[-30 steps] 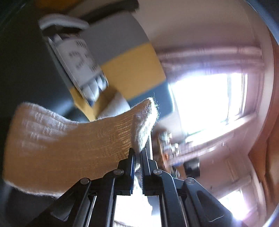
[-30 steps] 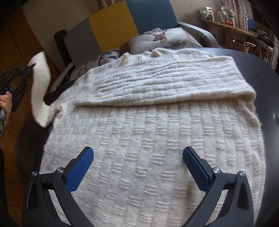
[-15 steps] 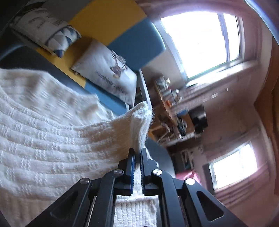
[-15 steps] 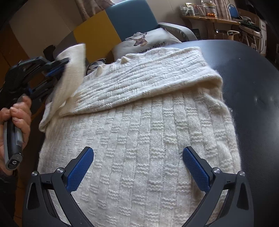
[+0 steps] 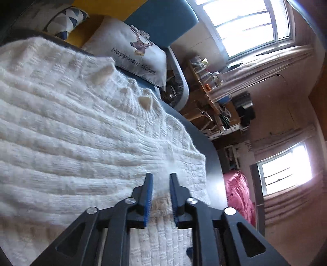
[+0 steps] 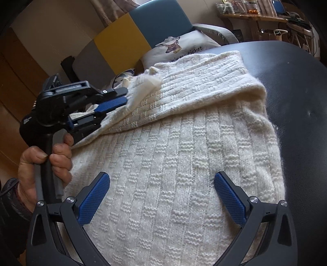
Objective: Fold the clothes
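A cream knitted sweater [image 6: 184, 153] lies spread on a dark round table [image 6: 296, 92]. One sleeve is folded across its upper part. My left gripper [image 6: 125, 95], held by a hand [image 6: 40, 163], sits at the sweater's left edge. Its jaws are opening, and the second sleeve's cuff [image 6: 147, 86] lies loose at its fingertips. In the left wrist view the left gripper [image 5: 160, 176] shows a gap between its pads, with soft knit [image 5: 81, 133] under and between them, unpressed. My right gripper [image 6: 162, 176] hovers wide open over the sweater's body, holding nothing.
A sofa with yellow and blue back panels stands behind the table, with a printed deer cushion [image 6: 179, 49] on it. A cluttered wooden shelf [image 6: 255, 18] is at the back right. The table's rim [image 5: 210, 153] curves past the sweater, with pink fabric [image 5: 239, 196] beyond.
My left gripper carried the sleeve cuff from off the table's left side over onto the sweater and lowered it. Its jaws, shut on the cuff before, now stand apart. The right gripper barely shifted.
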The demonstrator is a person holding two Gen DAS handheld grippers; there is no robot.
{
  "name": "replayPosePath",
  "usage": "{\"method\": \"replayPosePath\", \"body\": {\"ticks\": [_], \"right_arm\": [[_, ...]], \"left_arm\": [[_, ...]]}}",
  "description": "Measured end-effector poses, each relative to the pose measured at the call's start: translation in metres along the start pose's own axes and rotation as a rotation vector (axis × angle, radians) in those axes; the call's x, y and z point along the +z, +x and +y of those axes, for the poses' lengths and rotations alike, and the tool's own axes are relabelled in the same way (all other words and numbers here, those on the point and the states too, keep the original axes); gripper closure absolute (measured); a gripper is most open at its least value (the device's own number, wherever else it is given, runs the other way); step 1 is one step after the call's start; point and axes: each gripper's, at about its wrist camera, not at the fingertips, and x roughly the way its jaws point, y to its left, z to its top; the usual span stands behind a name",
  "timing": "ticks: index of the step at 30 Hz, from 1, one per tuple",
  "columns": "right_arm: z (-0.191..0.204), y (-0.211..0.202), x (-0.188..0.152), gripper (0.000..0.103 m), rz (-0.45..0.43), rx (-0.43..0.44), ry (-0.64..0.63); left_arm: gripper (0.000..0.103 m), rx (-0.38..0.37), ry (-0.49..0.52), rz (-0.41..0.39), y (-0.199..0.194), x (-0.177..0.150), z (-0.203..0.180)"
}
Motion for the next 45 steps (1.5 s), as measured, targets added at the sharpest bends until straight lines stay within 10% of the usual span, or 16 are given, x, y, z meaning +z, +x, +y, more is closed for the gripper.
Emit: {"method": "replayPosePath", "body": {"ticks": [6, 13, 21, 35, 45], "right_arm": [[0.006, -0.001, 0.005, 0.000, 0.022, 0.017, 0.007], [0.009, 0.002, 0.058, 0.000, -0.059, 0.477, 0.255], [0.013, 0.056, 0.082, 0.000, -0.032, 0.379, 0.368], [0.015, 0.072, 0.092, 0.000, -0.055, 0.312, 0.371], [0.009, 0.084, 0.089, 0.023, -0.036, 0.289, 0.391]], "left_arm": [[0.081, -0.002, 0.044, -0.064, -0.060, 0.001, 0.004], [0.079, -0.026, -0.178, -0.197, -0.148, -0.020, 0.089], [0.079, -0.081, -0.407, -0.300, -0.197, -0.032, 0.161], [0.077, -0.156, -0.585, -0.306, -0.148, -0.027, 0.178], [0.075, -0.164, -0.614, -0.331, -0.144, -0.020, 0.181]]}}
